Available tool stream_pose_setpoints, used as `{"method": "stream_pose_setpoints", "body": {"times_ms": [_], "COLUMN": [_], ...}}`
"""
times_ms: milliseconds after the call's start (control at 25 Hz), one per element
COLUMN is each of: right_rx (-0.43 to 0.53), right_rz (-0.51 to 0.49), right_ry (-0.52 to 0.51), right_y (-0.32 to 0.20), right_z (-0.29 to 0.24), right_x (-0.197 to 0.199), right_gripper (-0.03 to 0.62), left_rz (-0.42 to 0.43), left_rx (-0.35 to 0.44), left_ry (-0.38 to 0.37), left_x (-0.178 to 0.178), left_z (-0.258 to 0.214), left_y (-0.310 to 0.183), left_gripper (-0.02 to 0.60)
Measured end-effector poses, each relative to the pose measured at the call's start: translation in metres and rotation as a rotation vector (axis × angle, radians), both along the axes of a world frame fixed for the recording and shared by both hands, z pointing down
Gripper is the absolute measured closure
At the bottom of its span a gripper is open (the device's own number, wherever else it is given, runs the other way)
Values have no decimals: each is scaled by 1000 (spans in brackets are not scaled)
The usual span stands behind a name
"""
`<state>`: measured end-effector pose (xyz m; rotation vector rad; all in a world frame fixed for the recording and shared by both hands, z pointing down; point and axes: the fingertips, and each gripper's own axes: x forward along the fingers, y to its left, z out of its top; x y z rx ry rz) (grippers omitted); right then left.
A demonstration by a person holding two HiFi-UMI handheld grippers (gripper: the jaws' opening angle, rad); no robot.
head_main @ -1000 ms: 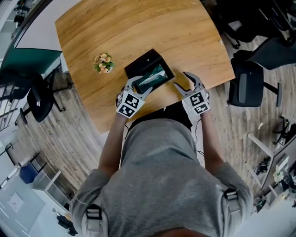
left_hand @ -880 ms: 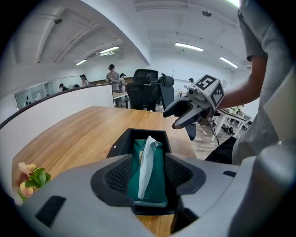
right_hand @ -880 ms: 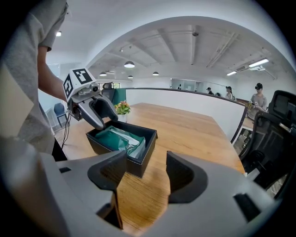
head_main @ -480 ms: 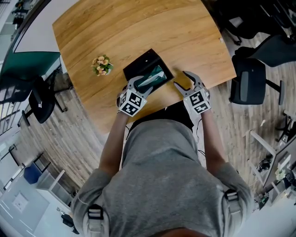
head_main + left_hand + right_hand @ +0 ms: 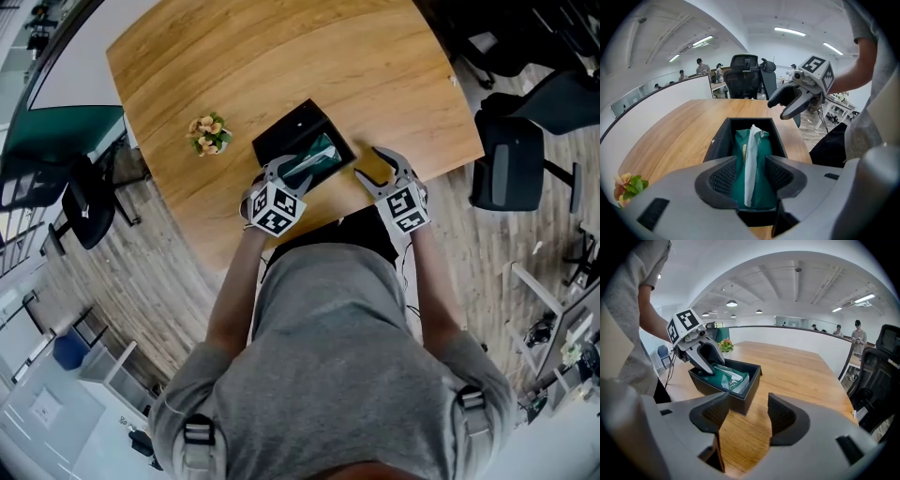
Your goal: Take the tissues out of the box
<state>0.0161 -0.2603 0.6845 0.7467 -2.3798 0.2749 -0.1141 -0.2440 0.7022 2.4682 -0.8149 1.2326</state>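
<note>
A black open box (image 5: 281, 136) sits near the front edge of the wooden table (image 5: 281, 56), holding a green tissue pack (image 5: 319, 153). From the pack a white tissue (image 5: 751, 159) sticks up. My left gripper (image 5: 286, 172) dips into the box's near end; its jaws have just been closing, with the tissue standing between the pads (image 5: 724, 177), and a gap still shows on both sides. My right gripper (image 5: 380, 167) hovers open over bare wood to the right of the box (image 5: 740, 397), with nothing between its fingers.
A small flower posy (image 5: 209, 130) stands on the table left of the box. Office chairs (image 5: 506, 173) stand on the floor at the right, another chair (image 5: 80, 202) at the left. The table's front edge runs just under both grippers.
The left gripper has sunk and tilted down into the box around the tissue, and its jaws stand narrower. The right gripper has stayed put.
</note>
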Motion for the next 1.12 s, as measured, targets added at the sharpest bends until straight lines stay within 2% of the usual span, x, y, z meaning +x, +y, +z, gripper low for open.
{"method": "stream_pose_setpoints", "body": {"times_ms": [240, 440, 880, 1120], "right_rx": [-3, 2, -15, -2], "right_rz": [-15, -11, 8, 5], "right_ry": [-15, -17, -4, -13], "right_y": [0, -1, 1, -1], "right_z": [0, -2, 3, -1], "right_x": [-4, -5, 3, 0], "right_gripper": [329, 329, 329, 329], "left_rz": [1, 19, 70, 79], "left_rx": [-9, -34, -36, -37], "left_ry": [-5, -38, -125, -137], "left_x": [3, 7, 7, 7], "left_z": [1, 5, 12, 12], "left_y": [-1, -3, -3, -4], "left_gripper": [377, 377, 483, 530]}}
